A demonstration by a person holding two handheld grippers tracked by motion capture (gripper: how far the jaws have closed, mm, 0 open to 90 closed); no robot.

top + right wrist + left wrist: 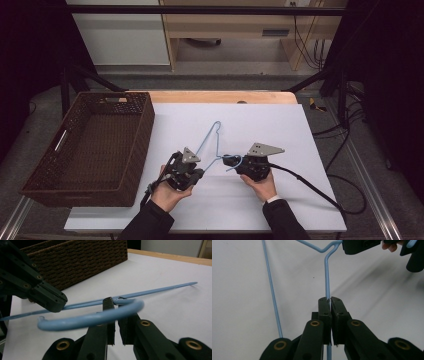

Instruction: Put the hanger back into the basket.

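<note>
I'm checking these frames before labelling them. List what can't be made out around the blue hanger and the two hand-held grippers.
- High view: where the right hand-held gripper meets the blue hanger is too small to read.
- Right gripper view: the hanger's hook is blurred and crosses the jaw tips, hiding the contact.
- Left gripper view: the left hand-held gripper covers the wire below its clamped tips.
- High view: the basket's near wall hides part of its floor.

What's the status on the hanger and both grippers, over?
Left gripper shut on blue hanger. Right gripper shut at its hook end. Basket left, clear of the work.
</note>
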